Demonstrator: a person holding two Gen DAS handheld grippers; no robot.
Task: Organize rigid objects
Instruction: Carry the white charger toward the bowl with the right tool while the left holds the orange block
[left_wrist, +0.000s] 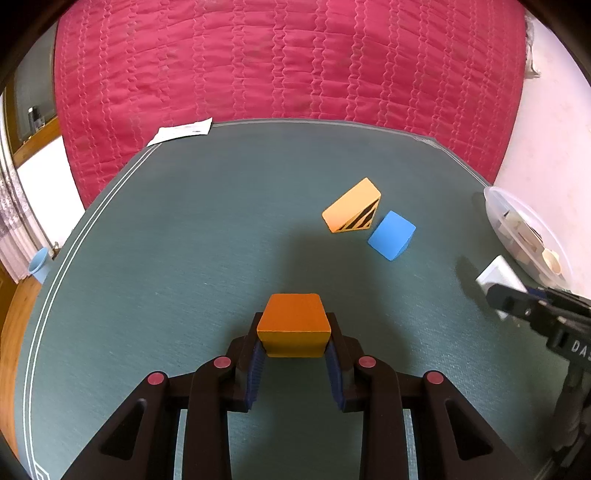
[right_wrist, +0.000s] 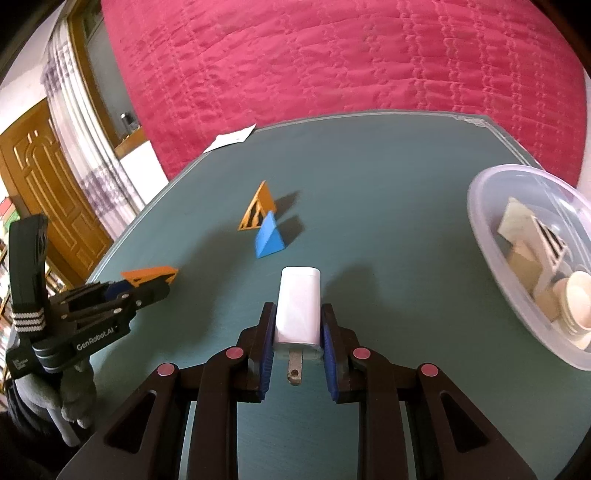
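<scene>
My left gripper (left_wrist: 294, 338) is shut on an orange wedge block (left_wrist: 293, 325), held just above the green table mat (left_wrist: 184, 240). From the right wrist view the same left gripper (right_wrist: 147, 286) and its orange block (right_wrist: 149, 275) appear at the left. My right gripper (right_wrist: 297, 325) is shut on a white plug adapter (right_wrist: 298, 306), metal prong pointing back toward the camera. In the left wrist view that adapter (left_wrist: 496, 275) shows at the right edge. A striped orange wedge (left_wrist: 352, 210) (right_wrist: 258, 208) and a blue wedge (left_wrist: 392, 239) (right_wrist: 269, 236) lie side by side mid-table.
A clear plastic bowl (right_wrist: 484, 221) (left_wrist: 495, 206) with several pale blocks stands at the table's right edge. A white paper slip (left_wrist: 181, 131) lies at the far left corner. A red quilted bed (left_wrist: 295, 62) runs behind the table. A wooden door is at the left.
</scene>
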